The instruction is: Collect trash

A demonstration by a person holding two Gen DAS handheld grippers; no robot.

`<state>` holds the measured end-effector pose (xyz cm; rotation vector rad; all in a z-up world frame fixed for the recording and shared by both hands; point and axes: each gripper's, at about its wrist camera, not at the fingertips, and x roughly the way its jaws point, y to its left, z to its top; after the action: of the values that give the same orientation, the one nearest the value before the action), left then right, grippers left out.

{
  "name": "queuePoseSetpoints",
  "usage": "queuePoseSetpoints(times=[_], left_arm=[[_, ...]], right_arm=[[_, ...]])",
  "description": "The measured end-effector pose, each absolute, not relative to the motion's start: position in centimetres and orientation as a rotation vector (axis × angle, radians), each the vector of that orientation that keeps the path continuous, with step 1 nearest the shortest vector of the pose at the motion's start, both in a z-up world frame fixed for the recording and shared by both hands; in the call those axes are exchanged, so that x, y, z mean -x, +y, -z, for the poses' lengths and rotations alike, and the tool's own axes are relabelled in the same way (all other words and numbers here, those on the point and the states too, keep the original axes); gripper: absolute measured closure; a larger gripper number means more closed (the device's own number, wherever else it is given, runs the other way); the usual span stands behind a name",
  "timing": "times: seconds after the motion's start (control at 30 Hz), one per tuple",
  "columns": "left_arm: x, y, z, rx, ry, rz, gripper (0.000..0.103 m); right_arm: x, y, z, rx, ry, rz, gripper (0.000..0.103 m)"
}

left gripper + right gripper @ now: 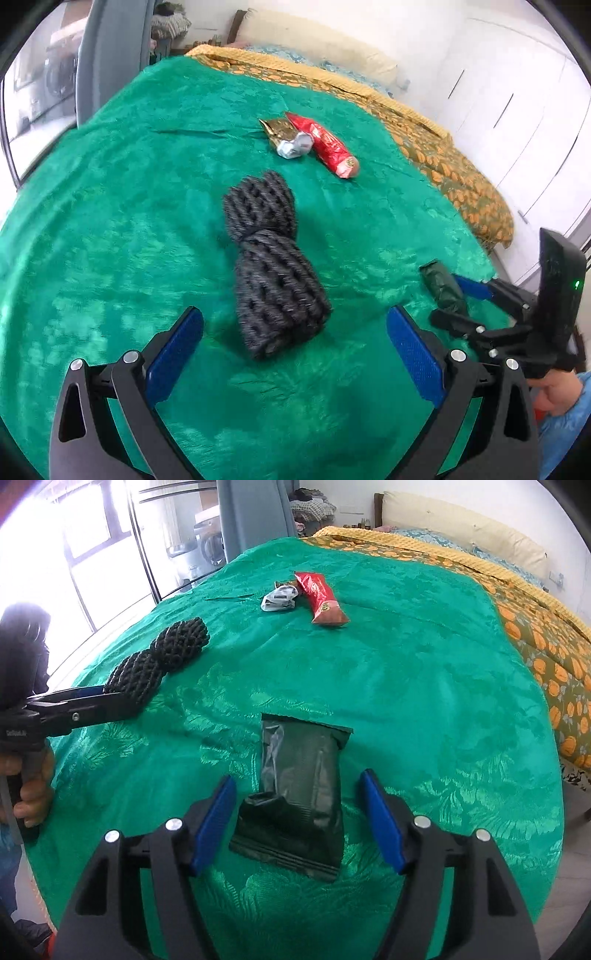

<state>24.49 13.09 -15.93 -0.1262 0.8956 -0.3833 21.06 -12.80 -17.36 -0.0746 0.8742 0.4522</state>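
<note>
Now both grippers hang over a bed covered with a green cloth (424, 657). The right gripper (299, 819) has its blue pads spread apart, and a dark green wrapper (299, 786) lies flat on the cloth between them. The pads stand clear of the wrapper on both sides, so nothing is gripped. In the left wrist view this same wrapper (443, 288) shows near the right edge of the picture, with the right gripper (463, 301) around it; a hand (557, 391) holds its handle.

The left gripper (295, 354) is also wide open and holds nothing. A bundle of black netted material (271, 280) lies on the cloth ahead of it, its near end between the two pads but not touching them. It is somewhat blurred, so I cannot say exactly what material it is.

Further away on the cloth lie a red wrapper (328, 146) and a crumpled silver and gold wrapper (288, 138), touching each other and well apart from both grippers. Beyond the green cloth is an orange flowered bedspread (546, 657) and a pale pillow (461, 531) by the wall.
</note>
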Motion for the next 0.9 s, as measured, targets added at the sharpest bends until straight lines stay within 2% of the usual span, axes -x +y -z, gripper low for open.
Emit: queuePoseSetpoints(times=[0.17,0.27,0.3,0.37,0.4,0.43,0.47,0.53,0.9], left_arm=[[-25.3,12.7,14.5,0.090,0.876,0.329,0.006],[-26.8,11.7,14.7,0.039,0.913,0.307,0.017],[-27.2,11.3,15.0,0.011,0.929,0.294,0.022],[-28.0,10.5,15.6,-0.022,0.957,0.273,0.031],[-28.0,10.4,15.8,-0.027,0.962,0.269,0.040],[-28.1,10.2,15.9,-0.034,0.964,0.266,0.053],[-28.1,10.1,15.9,-0.043,0.964,0.260,0.060],[-27.6,10.3,15.7,-0.041,0.953,0.253,0.066],[-21.3,5.4,13.4,-0.004,0.913,0.384,0.069]], right_arm=[[-20.6,-13.5,16.6,0.018,0.914,-0.433,0.035],[-20.8,-13.4,16.4,-0.001,0.954,-0.414,0.036],[-21.0,-13.2,16.4,-0.002,0.964,-0.399,0.037],[-21.4,-13.1,16.5,0.002,0.967,-0.368,0.049],[-21.6,-13.2,16.5,-0.004,0.966,-0.359,0.054],[-21.7,-13.3,16.5,-0.010,0.965,-0.352,0.060],[-21.7,-13.4,16.5,-0.015,0.965,-0.352,0.063],[-21.2,-14.1,16.1,-0.045,0.952,-0.365,0.066],[-15.5,-20.0,13.4,-0.117,0.865,-0.396,0.066]])
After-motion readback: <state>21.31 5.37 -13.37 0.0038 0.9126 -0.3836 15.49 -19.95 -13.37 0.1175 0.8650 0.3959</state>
